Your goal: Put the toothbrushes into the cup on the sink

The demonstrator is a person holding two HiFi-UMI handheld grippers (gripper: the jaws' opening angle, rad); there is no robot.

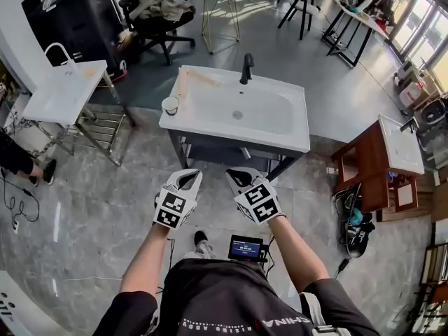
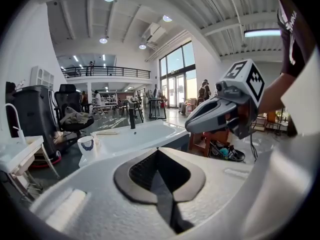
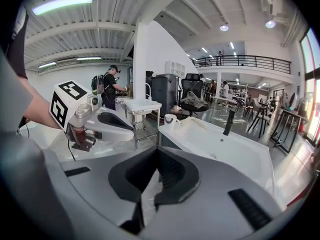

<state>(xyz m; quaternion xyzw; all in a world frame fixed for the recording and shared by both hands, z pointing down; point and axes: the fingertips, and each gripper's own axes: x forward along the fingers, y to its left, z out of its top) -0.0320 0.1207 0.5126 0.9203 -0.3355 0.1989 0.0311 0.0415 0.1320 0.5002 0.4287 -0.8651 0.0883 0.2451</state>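
— How do our jaws stand?

— Both clenched, on nothing. On the left gripper (image 2: 158, 153) the pads meet with only a slit between them, and the right gripper (image 3: 152, 153) looks the same. Neither touches anything. We hold them side by side in the air on the near side of the sink (image 1: 294, 143), tips toward it.

— And the toothbrushes?

— We see pale sticks, the toothbrushes (image 1: 204, 78) as far as we can tell. They lie flat on the sink's far left corner, well apart from both jaws, beyond them and a little left.

— Which way do they run?

— Their long axis follows the far rim, left to right, with the right end slightly nearer. We can't tell which end bears the bristles.

— The cup?

— The cup (image 1: 170, 105) stands upright on the sink's left edge, nearer than the toothbrushes and apart from them.
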